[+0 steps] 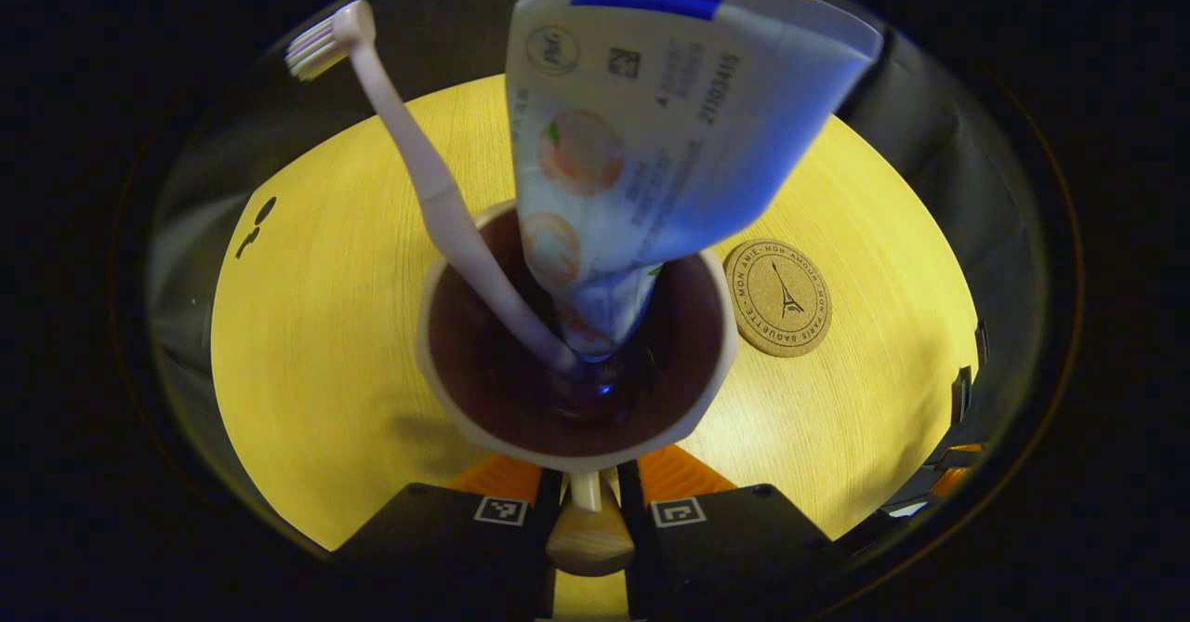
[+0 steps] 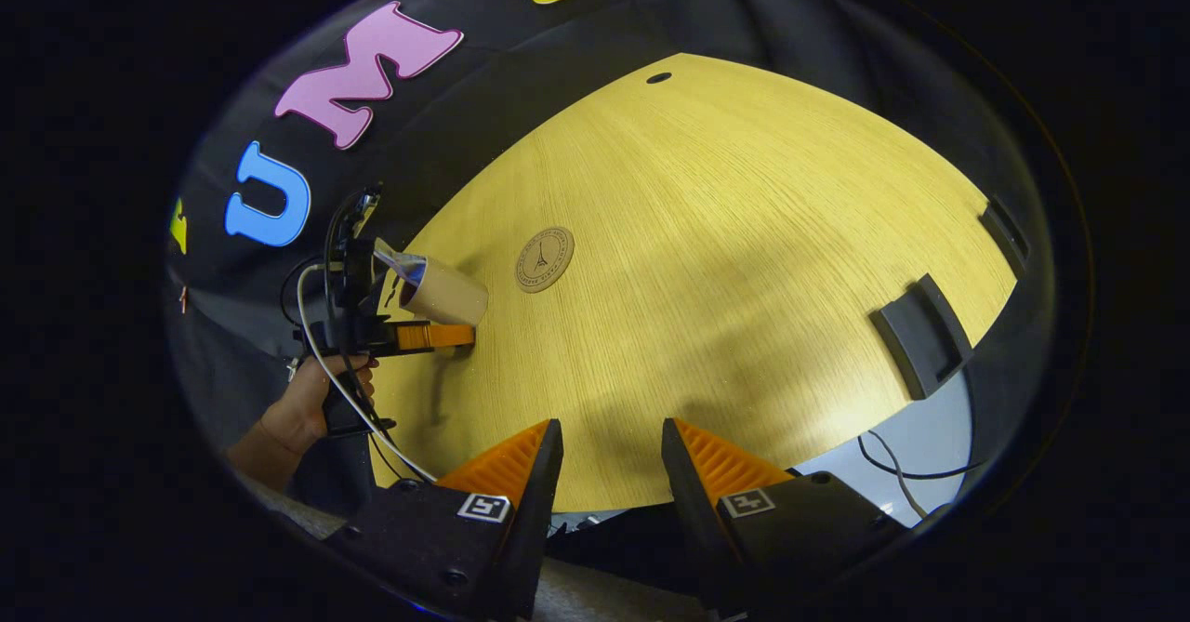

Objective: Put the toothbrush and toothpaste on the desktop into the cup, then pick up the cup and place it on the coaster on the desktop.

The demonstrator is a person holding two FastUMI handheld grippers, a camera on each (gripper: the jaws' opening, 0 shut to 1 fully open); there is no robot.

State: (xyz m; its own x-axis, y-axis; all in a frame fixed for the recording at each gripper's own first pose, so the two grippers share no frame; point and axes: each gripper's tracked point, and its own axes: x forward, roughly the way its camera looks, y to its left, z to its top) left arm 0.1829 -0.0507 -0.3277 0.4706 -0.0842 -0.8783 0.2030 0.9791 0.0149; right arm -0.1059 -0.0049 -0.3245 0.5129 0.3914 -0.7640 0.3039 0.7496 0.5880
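Right up against the lens in the left gripper view, the left gripper [image 1: 588, 496] has its jaws pinched on the cup's handle [image 1: 586, 534]. Cup [image 1: 567, 436] sits over the yellow wooden desktop [image 1: 316, 343], with the toothbrush [image 1: 437, 194] leaning left inside it and the toothpaste [image 1: 641, 129] beside it. Cork coaster [image 1: 777, 297] lies bare, just right of the cup. Over in the right gripper view, the right gripper [image 2: 609, 450] is holding nothing, fingers parted, near the desk edge.

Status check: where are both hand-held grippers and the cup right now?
Left hand-held gripper shut on cup handle; toothbrush and toothpaste inside. Right hand-held gripper open, holding nothing. Coaster bare, path clear.
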